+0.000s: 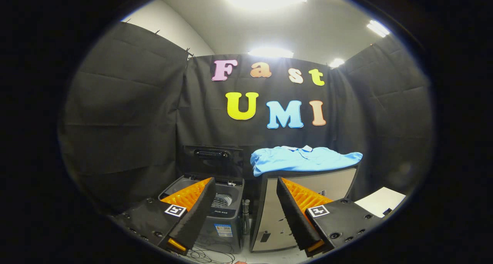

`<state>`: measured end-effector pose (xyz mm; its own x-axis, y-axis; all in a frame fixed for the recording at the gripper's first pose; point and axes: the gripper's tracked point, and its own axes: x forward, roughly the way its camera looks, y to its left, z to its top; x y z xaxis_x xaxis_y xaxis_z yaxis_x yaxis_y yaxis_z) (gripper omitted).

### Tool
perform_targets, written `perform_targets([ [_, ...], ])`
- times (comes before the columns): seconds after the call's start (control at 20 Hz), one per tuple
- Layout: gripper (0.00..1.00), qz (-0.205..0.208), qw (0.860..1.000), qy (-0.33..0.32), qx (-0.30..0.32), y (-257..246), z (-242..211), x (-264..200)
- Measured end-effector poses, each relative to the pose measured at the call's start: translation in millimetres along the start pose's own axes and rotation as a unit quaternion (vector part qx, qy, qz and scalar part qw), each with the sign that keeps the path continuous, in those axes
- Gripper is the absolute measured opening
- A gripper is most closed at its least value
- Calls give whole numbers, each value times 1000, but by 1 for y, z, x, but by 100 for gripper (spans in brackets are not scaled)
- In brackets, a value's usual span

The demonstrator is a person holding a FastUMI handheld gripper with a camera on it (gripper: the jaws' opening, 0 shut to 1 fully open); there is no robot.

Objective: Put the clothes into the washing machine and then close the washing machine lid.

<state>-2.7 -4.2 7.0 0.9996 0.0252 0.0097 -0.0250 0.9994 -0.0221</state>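
Observation:
A light blue shirt [304, 159] lies folded on top of a pale cabinet [335, 183], beyond my right finger. To its left stands a small grey top-loading washing machine [225, 214] with its dark lid [213, 162] raised upright against the cloth wall; the drum opening [222, 199] shows inside. My gripper [245, 191] is open, held back from both, with nothing between its fingers. The left finger [192, 202] overlaps the washer's left side and the right finger [298, 206] overlaps the cabinet front.
Black cloth walls close the booth on three sides. Cables [208, 254] lie on the floor in front of the washer. A grey hose [246, 214] runs between the washer and the cabinet. A white sheet [381, 200] lies at the right of the cabinet.

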Motion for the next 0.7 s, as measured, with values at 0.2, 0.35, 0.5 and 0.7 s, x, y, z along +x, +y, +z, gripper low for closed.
perform_targets([
  [0.2, 98, -5, 1000, 1, 1, -11, 5, 4],
  [0.35, 98, -7, 1000, -2, 2, -18, 15, 10],
  [0.5, 98, -20, 1000, 15, -17, -32, 23, 22],
  [0.7, 98, -11, 999, 18, -34, -33, 48, 39],
])
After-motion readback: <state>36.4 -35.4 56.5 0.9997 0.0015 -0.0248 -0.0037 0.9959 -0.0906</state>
